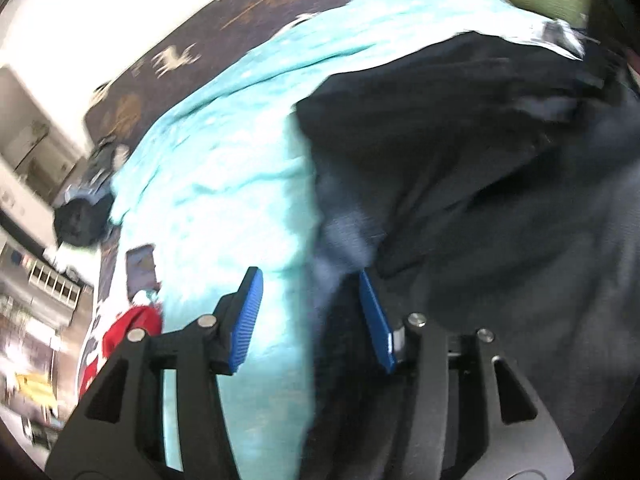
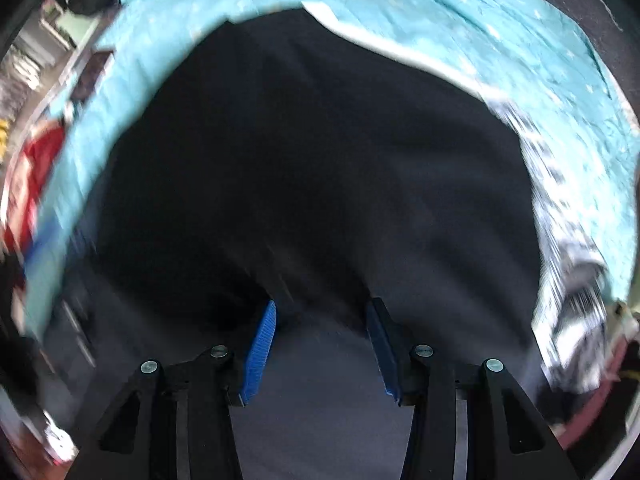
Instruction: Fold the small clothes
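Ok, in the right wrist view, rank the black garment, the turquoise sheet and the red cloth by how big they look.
1. Black garment: fills most of the frame, though it lies nearest the camera.
2. Turquoise sheet: a wide band around it, partly covered.
3. Red cloth: a small blurred patch at the left edge.

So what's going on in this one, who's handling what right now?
A person is working with two handheld grippers over a dark garment spread on a turquoise sheet. Both the left gripper and the right gripper have their blue pads apart, and neither is pinching cloth. The left one is at the garment's edge, the right one above its middle. The pictures are motion-blurred, so finer detail of the fold is unclear.
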Demonstrator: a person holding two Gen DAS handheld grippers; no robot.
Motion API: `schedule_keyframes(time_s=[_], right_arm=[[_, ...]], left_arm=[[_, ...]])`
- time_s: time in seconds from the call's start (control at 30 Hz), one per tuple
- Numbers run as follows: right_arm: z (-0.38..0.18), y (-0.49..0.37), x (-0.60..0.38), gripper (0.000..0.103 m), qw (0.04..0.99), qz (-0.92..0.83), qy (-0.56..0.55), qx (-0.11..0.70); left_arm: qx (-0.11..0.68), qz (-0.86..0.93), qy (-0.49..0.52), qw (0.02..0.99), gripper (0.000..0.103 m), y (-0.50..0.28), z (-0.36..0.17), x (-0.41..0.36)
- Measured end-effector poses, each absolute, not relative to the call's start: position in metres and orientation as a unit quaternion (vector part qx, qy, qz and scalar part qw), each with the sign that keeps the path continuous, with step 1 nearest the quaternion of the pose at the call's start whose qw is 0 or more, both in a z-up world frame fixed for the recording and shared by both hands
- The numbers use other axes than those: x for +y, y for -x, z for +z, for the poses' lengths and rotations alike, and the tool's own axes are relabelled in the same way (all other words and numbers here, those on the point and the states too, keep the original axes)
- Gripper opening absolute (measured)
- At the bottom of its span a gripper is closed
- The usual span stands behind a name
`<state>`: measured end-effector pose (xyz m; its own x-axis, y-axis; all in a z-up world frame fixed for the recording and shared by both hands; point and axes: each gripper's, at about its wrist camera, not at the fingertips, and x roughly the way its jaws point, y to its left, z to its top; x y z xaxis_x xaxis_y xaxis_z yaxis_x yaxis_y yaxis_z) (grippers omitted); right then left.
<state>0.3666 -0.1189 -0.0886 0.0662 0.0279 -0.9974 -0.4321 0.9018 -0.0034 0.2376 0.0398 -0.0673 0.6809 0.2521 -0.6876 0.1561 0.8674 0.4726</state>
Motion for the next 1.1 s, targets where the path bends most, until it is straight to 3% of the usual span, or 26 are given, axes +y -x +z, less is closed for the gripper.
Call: schedule_keyframes(time_s=[0.23, 0.33, 0.57, 0.77, 0.83, 1.03, 1.07, 1.1], right_arm=[[-0.08, -0.334, -0.177, 0.049, 0.719, 0.119, 0.149, 0.668], [-0.064, -0.343, -0.176, 0.056, 0.741, 0.119, 0.124, 0.65], [-0.042, -0.359, -0.133, 0.061, 0.762, 0.171, 0.095, 0.617], [-0.058, -0.364, -0.109, 0.062, 0.742, 0.197, 0.074, 0.636], [-0.063, -0.359, -0.114, 0.062, 0.735, 0.204, 0.048, 0.645], [-0.056, -0.344, -0.124, 0.062, 0.723, 0.236, -0.01, 0.65], [-0.058, -0.346, -0.119, 0.06, 0.72, 0.241, -0.017, 0.65], [-0.06, -0.346, -0.116, 0.046, 0.719, 0.244, -0.025, 0.65]], left_arm=[[0.43, 0.06, -0.152, 0.888, 0.052, -0.244, -0.058, 0.088], [0.427, 0.014, -0.122, 0.896, 0.053, -0.234, -0.047, 0.084], [0.428, -0.036, -0.146, 0.891, 0.056, -0.233, -0.051, 0.049], [0.44, -0.06, -0.151, 0.883, 0.056, -0.243, -0.057, 0.04], [0.436, -0.069, -0.164, 0.882, 0.05, -0.241, -0.057, 0.032], [0.45, -0.075, -0.159, 0.876, 0.011, -0.25, -0.058, 0.021], [0.451, -0.076, -0.155, 0.876, 0.008, -0.25, -0.058, 0.02], [0.449, -0.075, -0.155, 0.877, 0.006, -0.249, -0.056, 0.019]])
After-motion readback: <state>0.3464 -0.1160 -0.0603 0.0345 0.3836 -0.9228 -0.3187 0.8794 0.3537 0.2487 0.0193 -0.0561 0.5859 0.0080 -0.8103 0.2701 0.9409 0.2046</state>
